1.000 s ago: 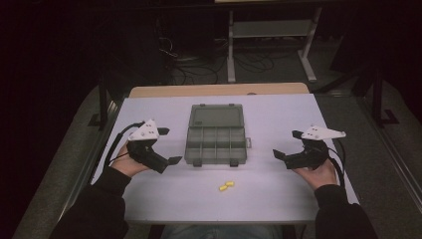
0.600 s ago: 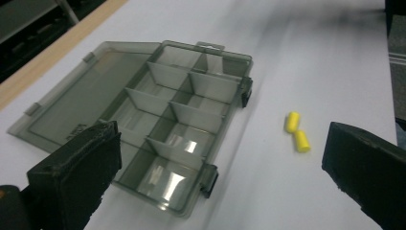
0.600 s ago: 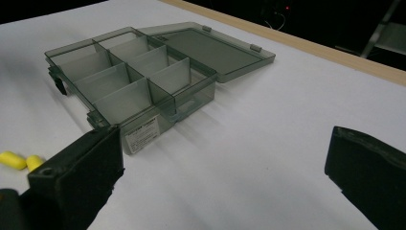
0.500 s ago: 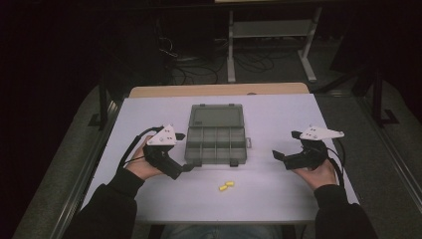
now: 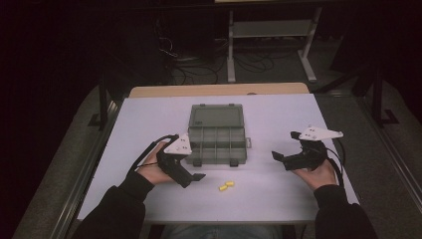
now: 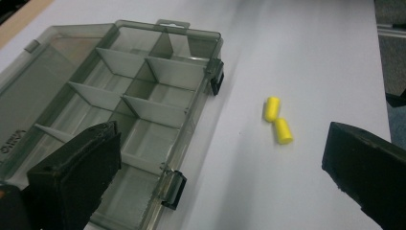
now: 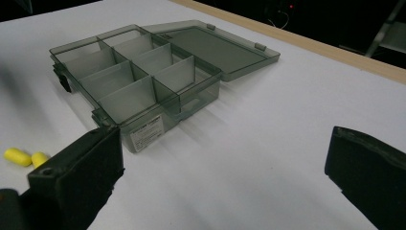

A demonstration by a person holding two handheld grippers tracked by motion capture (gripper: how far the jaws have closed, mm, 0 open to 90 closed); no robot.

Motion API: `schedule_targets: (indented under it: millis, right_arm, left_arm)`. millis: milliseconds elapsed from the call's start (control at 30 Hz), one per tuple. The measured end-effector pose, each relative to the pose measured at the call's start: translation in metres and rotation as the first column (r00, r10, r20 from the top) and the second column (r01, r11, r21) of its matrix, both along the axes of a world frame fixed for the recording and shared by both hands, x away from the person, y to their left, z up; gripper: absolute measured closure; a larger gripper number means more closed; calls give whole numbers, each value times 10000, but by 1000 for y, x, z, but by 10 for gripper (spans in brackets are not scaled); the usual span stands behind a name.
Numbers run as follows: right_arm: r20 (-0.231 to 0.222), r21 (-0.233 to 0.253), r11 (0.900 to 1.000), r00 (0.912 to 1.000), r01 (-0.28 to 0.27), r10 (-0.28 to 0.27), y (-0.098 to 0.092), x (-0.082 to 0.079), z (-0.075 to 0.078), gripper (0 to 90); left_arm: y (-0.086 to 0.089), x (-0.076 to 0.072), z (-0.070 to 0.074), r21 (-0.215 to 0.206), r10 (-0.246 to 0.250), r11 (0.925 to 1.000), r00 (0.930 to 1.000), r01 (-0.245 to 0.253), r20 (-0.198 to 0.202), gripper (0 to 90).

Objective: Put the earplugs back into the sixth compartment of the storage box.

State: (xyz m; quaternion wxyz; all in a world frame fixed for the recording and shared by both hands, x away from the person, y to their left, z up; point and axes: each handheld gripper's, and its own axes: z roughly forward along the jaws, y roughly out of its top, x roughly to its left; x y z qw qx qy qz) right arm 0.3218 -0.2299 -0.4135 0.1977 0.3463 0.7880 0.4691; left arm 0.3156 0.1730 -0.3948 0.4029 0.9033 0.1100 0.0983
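A: In the lower middle of the high view, the two yellow earplugs (image 5: 226, 186) lie touching each other on the white desk (image 5: 278, 119), just below the open grey organizer box (image 5: 217, 141). The left gripper (image 5: 198, 177) has come much closer to them than one second ago, when it was far at the left. Its jaws are wide apart.

B: So I judge the pick of an earplug is about to start, nothing is grasped yet. And the right gripper (image 5: 274, 156)?

A: It has stayed at the right side, jaws also apart, holding nothing.

B: What does the left gripper view add?

A: There the earplugs (image 6: 276, 120) sit in the middle right, between the jaws but farther ahead, and you see they are two short cylinders, end to end. The compartments of the box (image 6: 143, 103) look empty. The right gripper view shows the lid (image 7: 210, 45) lying flat, and a label on the box wall.
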Motion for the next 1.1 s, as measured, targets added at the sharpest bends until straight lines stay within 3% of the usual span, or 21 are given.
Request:
schedule_targets:
  millis: [500,833,1100]
  right_arm:
    - [-4,89,10000,10000,-16,16,-1,0,1,0]
    - [1,149,9999,10000,-39,39,-1,-1,1,0]
    - [-24,138,9999,10000,-63,63,0,0,1,0]
  left_arm:
    - [-25,-3,-18,471,-573,9972,9977,589,-363,0]
    - [-44,-8,-28,836,-1117,9896,9918,1167,-619,0]
    - [-58,-7,-38,1435,-1141,9804,9830,1348,-1436,51]
